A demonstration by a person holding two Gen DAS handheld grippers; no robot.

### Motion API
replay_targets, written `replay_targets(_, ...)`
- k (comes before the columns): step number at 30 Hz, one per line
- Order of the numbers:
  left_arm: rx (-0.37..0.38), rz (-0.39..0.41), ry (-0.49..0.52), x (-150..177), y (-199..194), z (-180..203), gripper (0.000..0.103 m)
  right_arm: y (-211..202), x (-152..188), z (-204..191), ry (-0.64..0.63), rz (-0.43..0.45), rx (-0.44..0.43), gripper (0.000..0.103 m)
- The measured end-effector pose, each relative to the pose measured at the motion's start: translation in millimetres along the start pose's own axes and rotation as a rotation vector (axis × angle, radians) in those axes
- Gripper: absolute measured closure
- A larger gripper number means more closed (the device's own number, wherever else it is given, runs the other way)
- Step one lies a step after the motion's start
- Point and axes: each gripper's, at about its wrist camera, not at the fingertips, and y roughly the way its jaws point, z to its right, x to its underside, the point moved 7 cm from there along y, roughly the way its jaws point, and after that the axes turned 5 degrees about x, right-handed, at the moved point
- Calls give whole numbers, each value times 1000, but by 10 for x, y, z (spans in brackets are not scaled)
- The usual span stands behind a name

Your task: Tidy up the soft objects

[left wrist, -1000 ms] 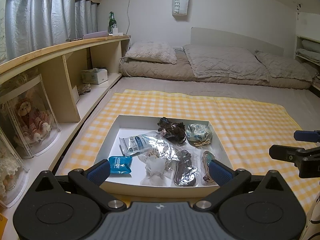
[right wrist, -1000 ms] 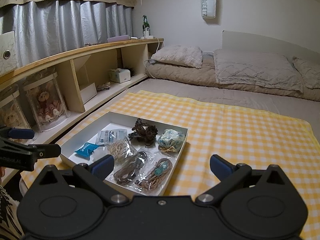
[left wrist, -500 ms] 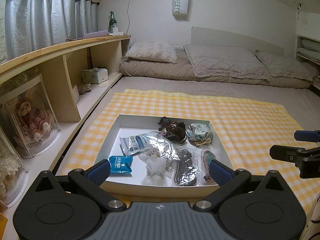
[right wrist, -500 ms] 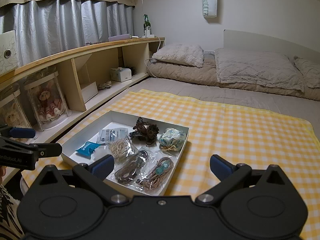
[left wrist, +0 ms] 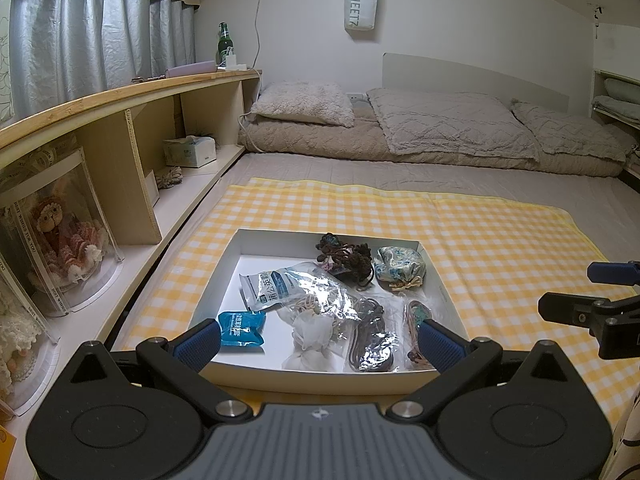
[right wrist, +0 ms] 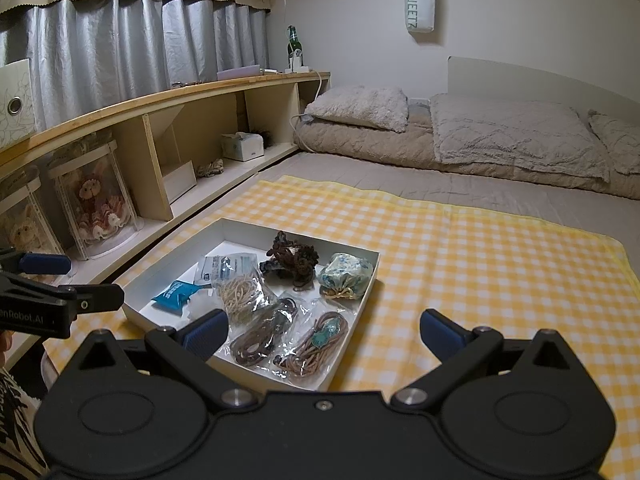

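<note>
Two hand-held grippers hover with jaws spread wide and empty: the left hand-held gripper (left wrist: 316, 338) just before the white tray (left wrist: 224, 256) on the yellow checked blanket (left wrist: 480, 240), the right hand-held gripper (right wrist: 324, 330) nearer the tray's right edge. Only the right wrist view shows the turquoise-beaded cord bag (right wrist: 316, 342) unobstructed.

White trays (right wrist: 362, 292): one, lower centre of the right wrist view
Clear bags of cord (right wrist: 262, 330): three
Blue packets (right wrist: 174, 294): one
Floral pouches (right wrist: 345, 274): one
Dark crochet bundles (right wrist: 292, 258): one
White mesh puffs (left wrist: 312, 330): one
Printed clear packets (left wrist: 274, 288): one
Boxed dolls (right wrist: 98, 208): two
Green bottles (right wrist: 294, 44): one
</note>
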Motion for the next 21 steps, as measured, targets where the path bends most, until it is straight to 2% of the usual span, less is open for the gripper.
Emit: replay_targets(21, -15, -7, -12, 23, 17, -43, 0, 0, 12, 2, 1, -2, 0, 0)
